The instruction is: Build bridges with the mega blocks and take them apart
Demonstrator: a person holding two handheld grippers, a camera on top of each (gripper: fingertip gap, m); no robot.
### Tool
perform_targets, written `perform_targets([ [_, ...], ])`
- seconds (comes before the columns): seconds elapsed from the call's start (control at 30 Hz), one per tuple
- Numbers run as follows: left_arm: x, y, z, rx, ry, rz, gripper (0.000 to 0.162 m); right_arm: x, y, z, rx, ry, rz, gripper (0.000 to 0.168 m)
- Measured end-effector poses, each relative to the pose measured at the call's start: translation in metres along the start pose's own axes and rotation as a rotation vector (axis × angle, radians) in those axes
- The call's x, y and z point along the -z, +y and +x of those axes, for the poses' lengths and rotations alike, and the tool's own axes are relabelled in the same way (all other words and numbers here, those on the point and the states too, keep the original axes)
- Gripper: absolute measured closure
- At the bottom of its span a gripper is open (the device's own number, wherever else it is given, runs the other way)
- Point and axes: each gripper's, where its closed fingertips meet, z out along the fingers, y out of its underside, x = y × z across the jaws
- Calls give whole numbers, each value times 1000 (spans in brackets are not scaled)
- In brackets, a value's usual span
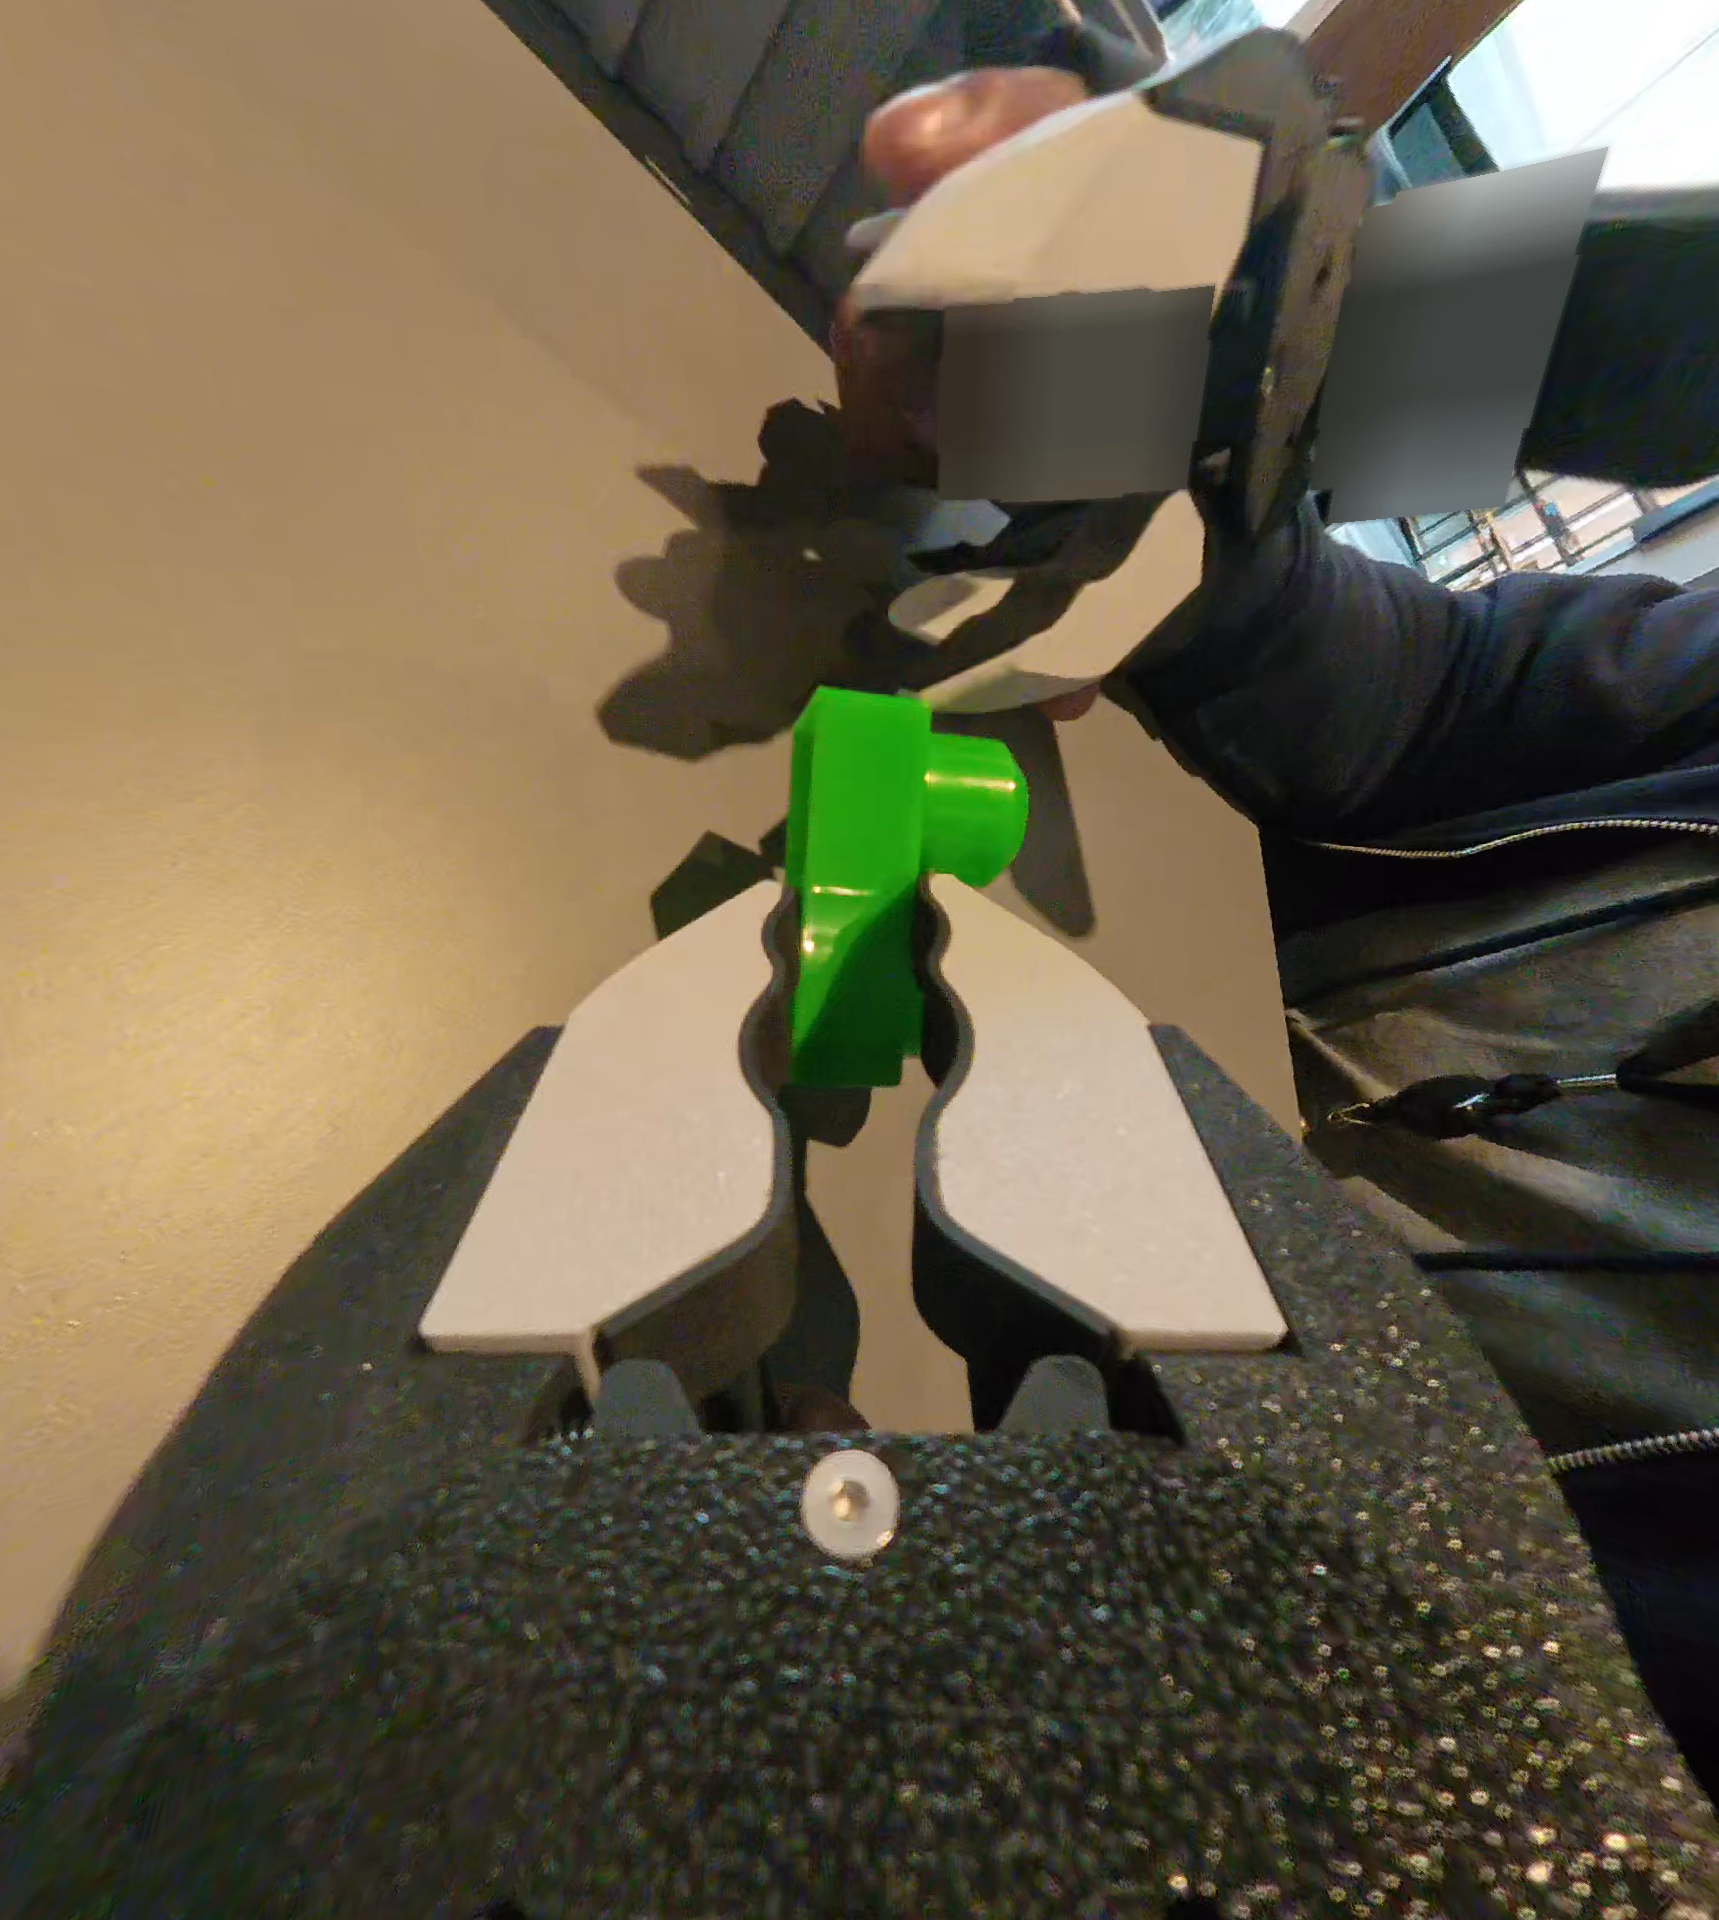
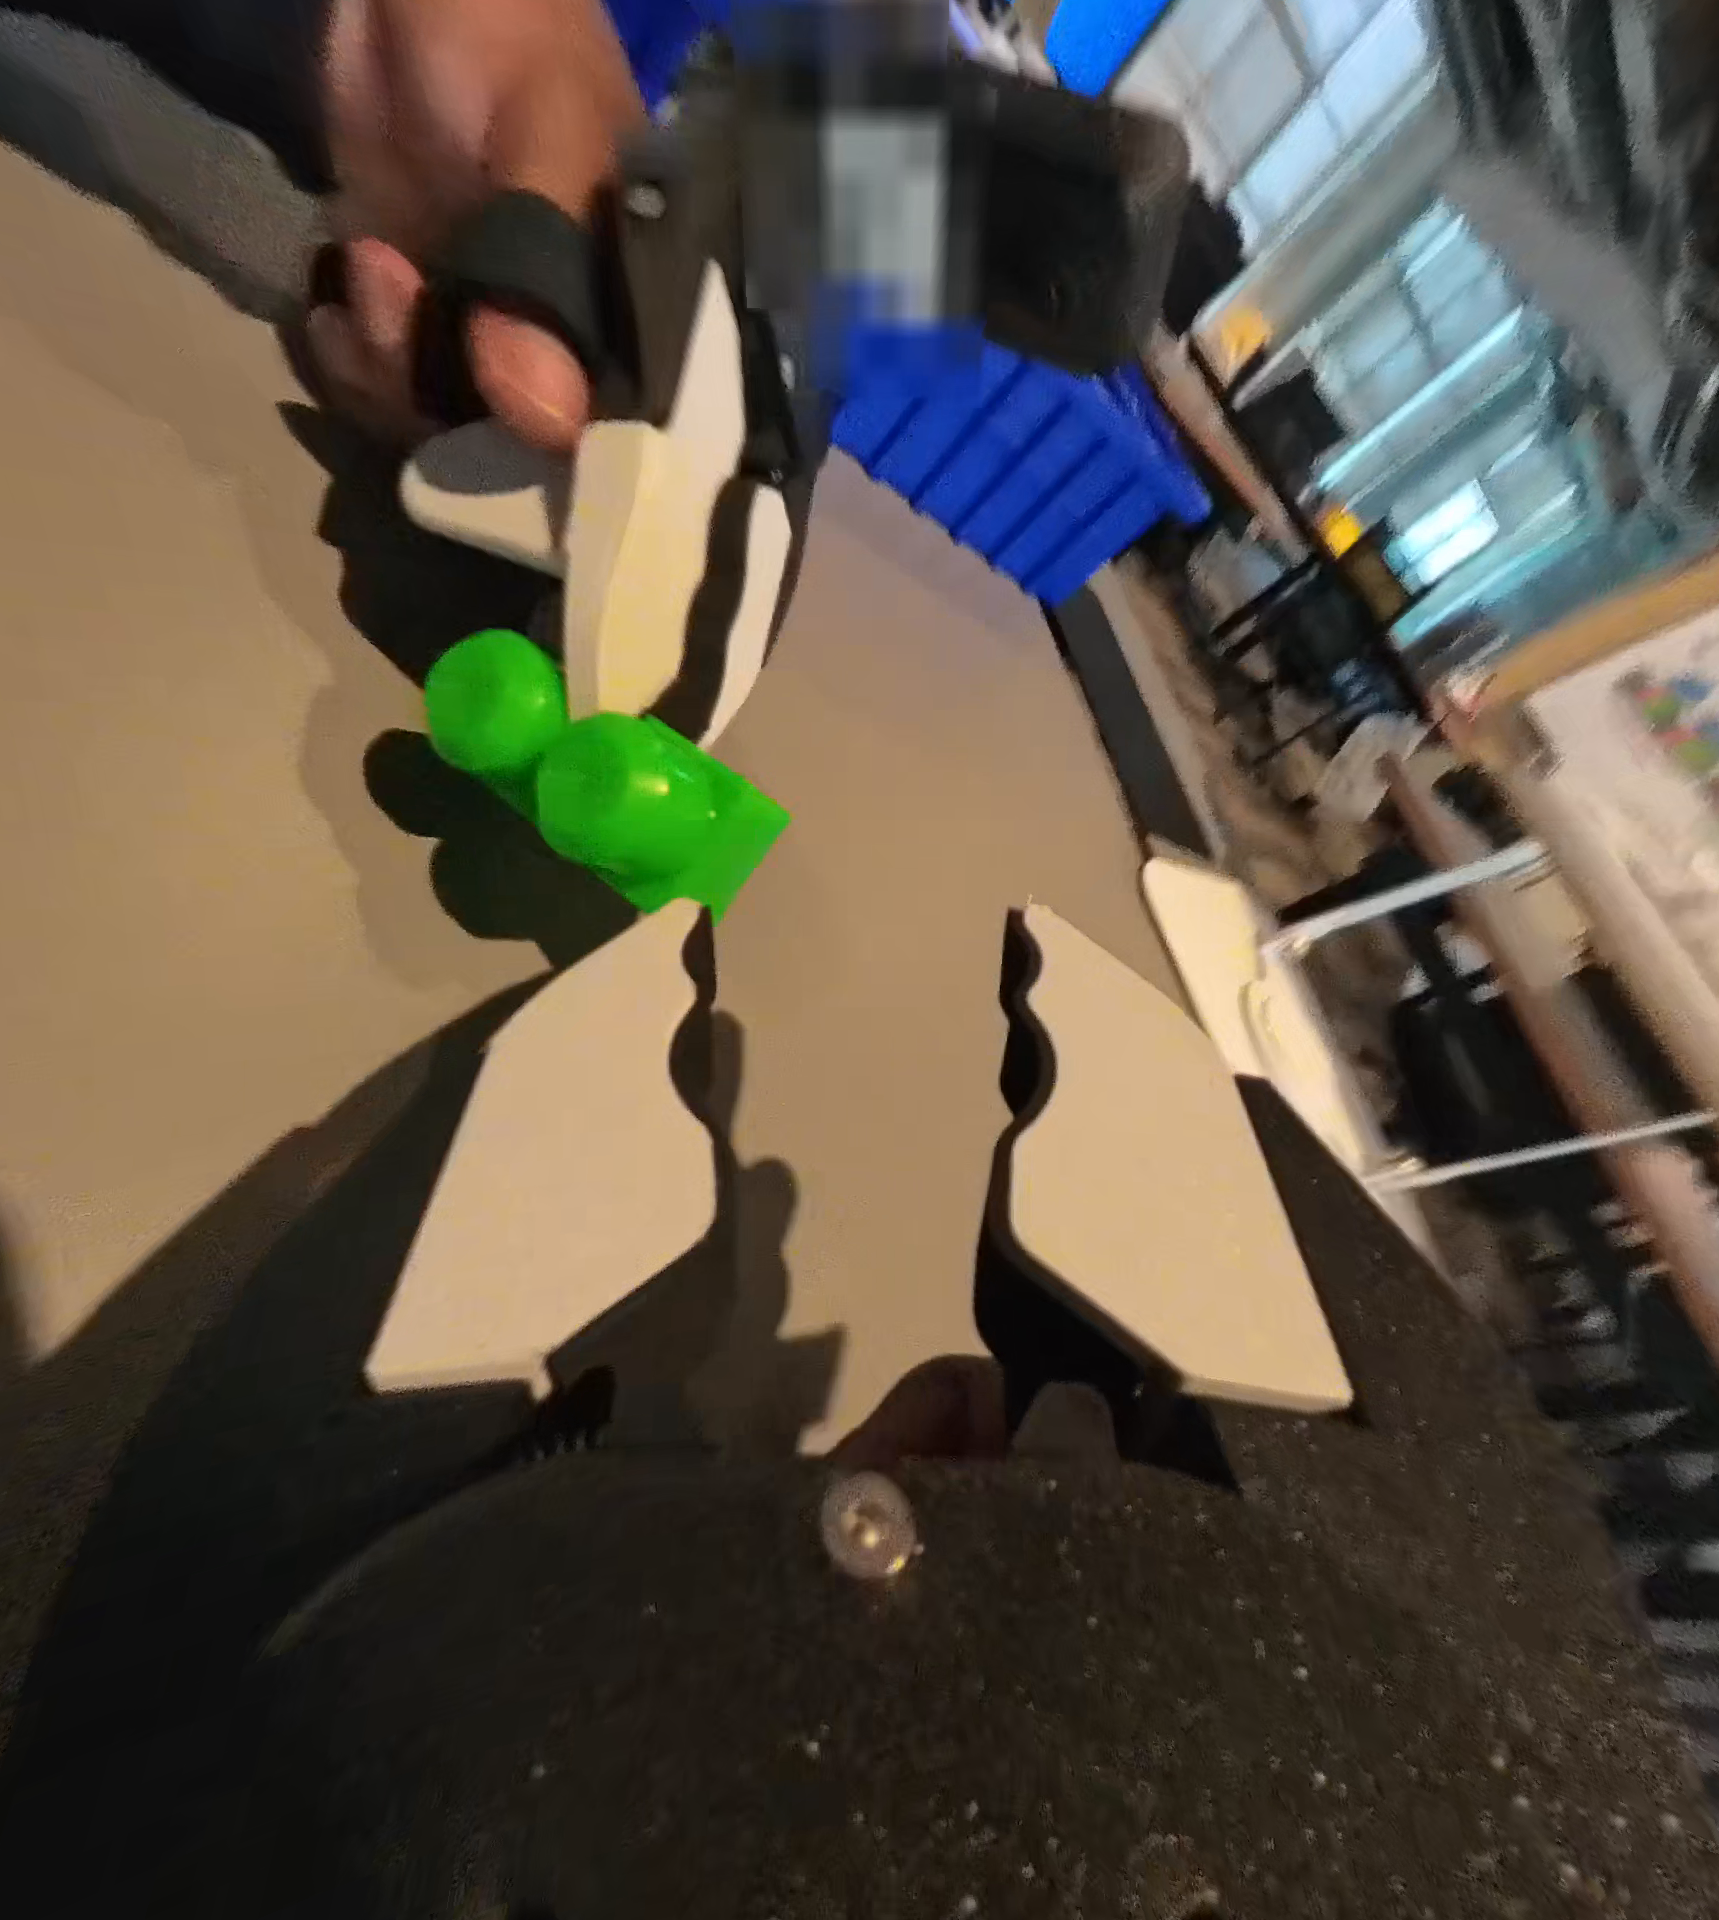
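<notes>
Green mega block [image 1: 855, 883] sits pinched between the left gripper [image 1: 850, 935] and its two pale fingers, held above the beige tabletop [image 1: 263, 623] with its studs pointing sideways. Left of it the table lies bare and wide. To the right, the right gripper [image 2: 860, 920] hangs with its fingers spread apart, holding nothing, one fingertip just beside the block's corner. Beyond, blue bins [image 2: 1021, 457] line the table's far edge.
</notes>
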Motion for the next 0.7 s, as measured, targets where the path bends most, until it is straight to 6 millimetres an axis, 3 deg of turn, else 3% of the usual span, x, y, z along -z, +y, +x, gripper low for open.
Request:
perform_targets([
  [0.13,-1,4,8,-15,46,-23,142,4,-11,-11,233,-5,-6,113],
  [0.3,-1,6,11,-23,62,-32,142,1,-6,-40,440,-109,-95,115],
  [0.47,-6,14,17,-56,72,-90,142,-8,-9,-51,617,-98,-126,114],
  [0.6,-10,18,22,-81,78,-121,142,-13,-11,-59,695,-99,-138,127],
  [0.7,-9,13,20,-94,63,-90,142,-12,-9,-56,657,-97,-160,129],
])
